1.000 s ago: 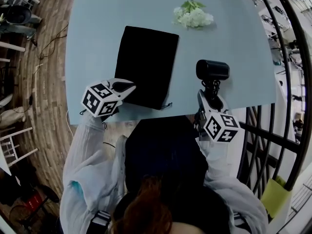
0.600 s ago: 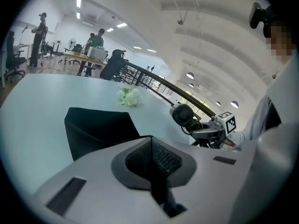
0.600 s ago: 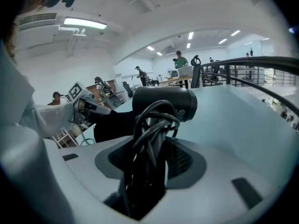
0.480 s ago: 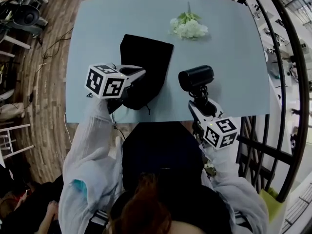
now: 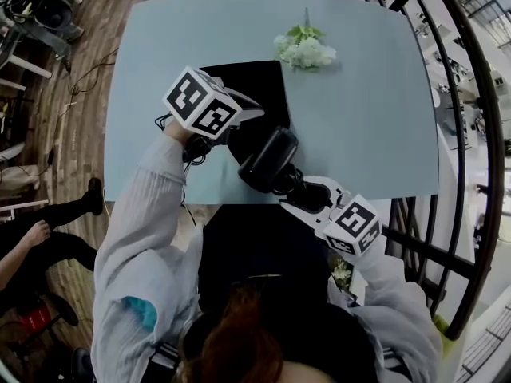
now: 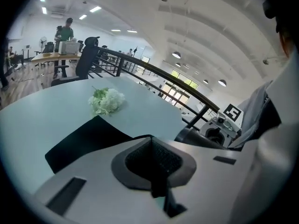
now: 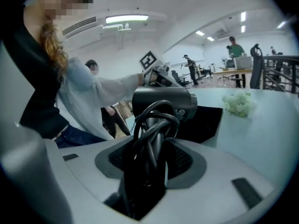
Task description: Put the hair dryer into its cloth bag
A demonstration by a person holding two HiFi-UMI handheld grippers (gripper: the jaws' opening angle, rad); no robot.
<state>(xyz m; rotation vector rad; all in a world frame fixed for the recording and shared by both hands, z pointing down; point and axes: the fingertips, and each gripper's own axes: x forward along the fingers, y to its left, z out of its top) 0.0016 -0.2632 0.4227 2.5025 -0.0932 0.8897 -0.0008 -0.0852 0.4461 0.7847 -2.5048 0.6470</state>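
Note:
A black cloth bag (image 5: 259, 90) lies on the pale blue table (image 5: 367, 118), its near edge lifted off the top. My left gripper (image 5: 243, 116) is shut on that raised edge; a strip of black cloth shows between its jaws (image 6: 152, 148), and the bag (image 6: 88, 139) spreads beyond them. A black hair dryer (image 5: 267, 159) hangs over the table's near edge, right beside the bag's lifted end. My right gripper (image 5: 307, 194) is shut on its cord-wrapped handle (image 7: 149, 162), the barrel (image 7: 163, 101) lying crosswise above the jaws.
A bunch of white flowers (image 5: 305, 48) lies at the far side of the table, also in the left gripper view (image 6: 107, 99). A black railing (image 5: 471, 134) runs along the right. A person's legs (image 5: 48, 242) are on the floor at the left.
My left gripper has risen and moved right, pulling the bag's near edge up. My right gripper has rolled and swung the hair dryer left, to beside the bag.

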